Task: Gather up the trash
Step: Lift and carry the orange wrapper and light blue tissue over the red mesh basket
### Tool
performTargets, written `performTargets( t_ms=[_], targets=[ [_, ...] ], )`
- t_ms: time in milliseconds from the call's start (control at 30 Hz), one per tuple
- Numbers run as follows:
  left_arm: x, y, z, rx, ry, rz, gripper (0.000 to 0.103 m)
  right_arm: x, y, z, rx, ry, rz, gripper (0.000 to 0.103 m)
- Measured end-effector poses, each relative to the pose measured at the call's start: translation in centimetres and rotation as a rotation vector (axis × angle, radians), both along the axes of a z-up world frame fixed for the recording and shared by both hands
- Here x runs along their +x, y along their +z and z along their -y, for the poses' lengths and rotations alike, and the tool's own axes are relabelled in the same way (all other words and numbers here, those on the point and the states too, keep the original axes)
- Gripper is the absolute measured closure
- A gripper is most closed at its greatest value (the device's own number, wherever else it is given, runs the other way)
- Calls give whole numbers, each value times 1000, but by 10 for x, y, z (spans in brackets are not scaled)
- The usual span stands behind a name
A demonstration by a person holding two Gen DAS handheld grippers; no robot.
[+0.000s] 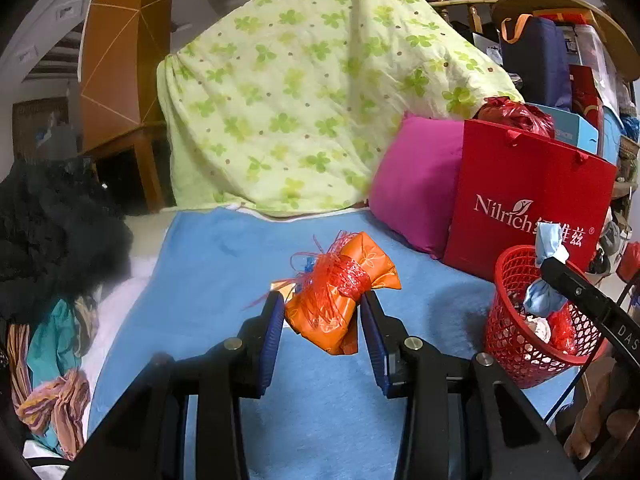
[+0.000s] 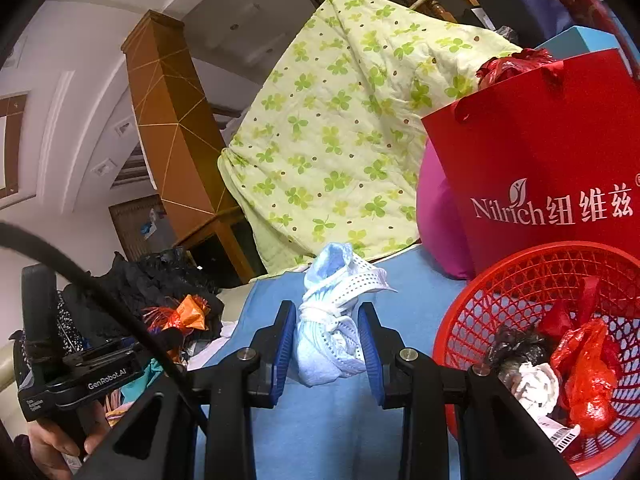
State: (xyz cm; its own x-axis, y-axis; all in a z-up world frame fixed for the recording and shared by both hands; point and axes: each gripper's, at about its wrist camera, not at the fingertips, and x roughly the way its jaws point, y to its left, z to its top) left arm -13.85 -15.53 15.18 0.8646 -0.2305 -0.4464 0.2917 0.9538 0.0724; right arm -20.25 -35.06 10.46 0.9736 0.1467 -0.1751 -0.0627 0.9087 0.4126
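Observation:
My left gripper (image 1: 322, 312) is shut on an orange wrapper bundle (image 1: 344, 300) tied with frayed red ribbon, held above the blue blanket (image 1: 224, 264). My right gripper (image 2: 326, 320) is shut on a knotted pale blue and white bundle (image 2: 332, 320), which also shows over the basket as the pale blue bundle (image 1: 544, 276) in the left wrist view. The red mesh basket (image 2: 500, 288) stands at the right with red plastic, white paper and dark scraps inside; it is the red basket (image 1: 508, 340) in the left wrist view. The left gripper body (image 2: 80, 372) and its orange bundle (image 2: 188, 314) appear at the left.
A red paper gift bag (image 1: 524, 200) stands behind the basket beside a magenta pillow (image 1: 416, 188). A green clover-print quilt (image 1: 304, 92) is heaped at the back. Dark clothing (image 1: 52, 232) and striped fabric (image 1: 52, 392) lie at the left. A hand (image 2: 52, 444) grips the left handle.

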Motion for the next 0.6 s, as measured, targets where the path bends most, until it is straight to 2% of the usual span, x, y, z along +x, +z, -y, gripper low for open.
performTargets(
  t_ms=[600],
  targets=[
    [-9, 8, 31, 22, -46, 25, 62, -14, 0, 20, 25, -39, 26, 69]
  ],
)
